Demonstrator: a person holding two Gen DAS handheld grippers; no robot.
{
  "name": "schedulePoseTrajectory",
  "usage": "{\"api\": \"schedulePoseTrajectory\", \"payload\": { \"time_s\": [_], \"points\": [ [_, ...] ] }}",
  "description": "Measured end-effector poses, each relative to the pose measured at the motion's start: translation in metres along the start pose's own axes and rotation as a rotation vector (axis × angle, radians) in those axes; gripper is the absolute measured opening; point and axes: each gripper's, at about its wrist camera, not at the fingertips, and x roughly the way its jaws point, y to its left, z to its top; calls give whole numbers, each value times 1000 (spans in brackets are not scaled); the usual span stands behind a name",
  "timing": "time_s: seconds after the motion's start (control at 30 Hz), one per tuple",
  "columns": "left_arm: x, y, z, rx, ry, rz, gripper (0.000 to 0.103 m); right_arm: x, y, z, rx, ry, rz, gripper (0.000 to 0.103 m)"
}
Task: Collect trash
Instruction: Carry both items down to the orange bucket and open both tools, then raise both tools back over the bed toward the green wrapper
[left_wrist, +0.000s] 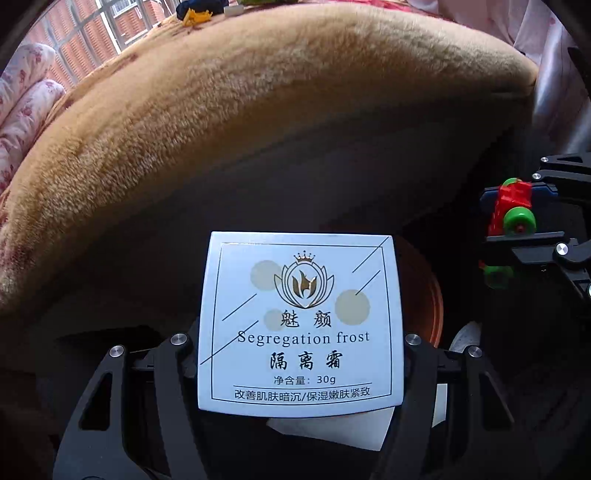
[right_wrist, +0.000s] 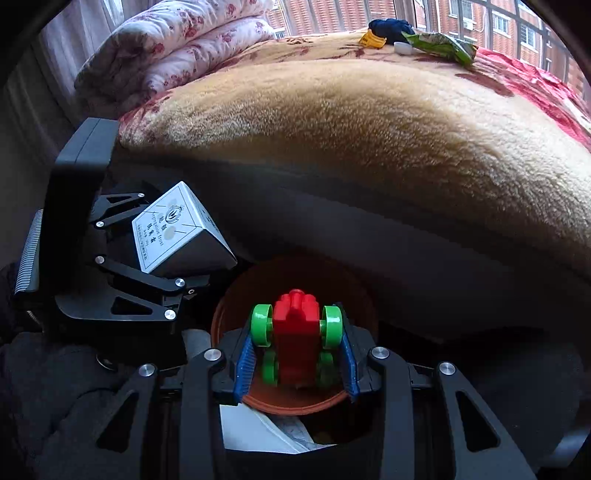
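Your left tool pinches a white carton printed "Segregation frost", label face toward the camera; both fingers press its side walls. In the right wrist view the same carton shows at the far left, tilted, clamped in the left tool.

Your right tool pinches a red toy car with green wheels; the blue pads bear on the wheels on either side. From the left wrist view, that car sits off to the right, held in the right tool.

Directly beneath the right tool, an orange bin opens upward, its rim showing just under the car. White paper lies near that rim, closer to you.

Ahead of both tools, a bed with a tan plush blanket. At its far edge lie a green wrapper, a yellow item and a dark cloth. A folded floral quilt is far left.
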Motion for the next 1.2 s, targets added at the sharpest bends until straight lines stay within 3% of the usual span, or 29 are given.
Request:
{"api": "schedulePoseTrajectory", "payload": {
  "time_s": [0.27,0.3,0.37,0.47,0.6,0.8,1.0,1.2],
  "points": [
    [29,-1,-5,3,96,-15,63,23,-6,-1,-1,80,0,39],
    [33,-1,-5,0,118,-13,64,27,-7,-1,-1,89,5,51],
    [44,2,-5,-12,171,-19,72,32,-7,0,-2,88,-12,64],
    [53,8,-5,-39,214,-42,72,35,-9,2,-7,93,-17,64],
    [52,11,-7,-54,215,-54,74,32,-11,6,1,82,-25,64],
    [34,13,-5,-45,169,-71,75,12,-18,1,8,59,-28,64],
    [-19,23,8,-4,8,-81,75,-30,-18,18,-57,-45,-39,64],
    [-67,45,43,-27,-156,-64,81,-66,-34,63,-52,-195,-62,68]
  ]
}}
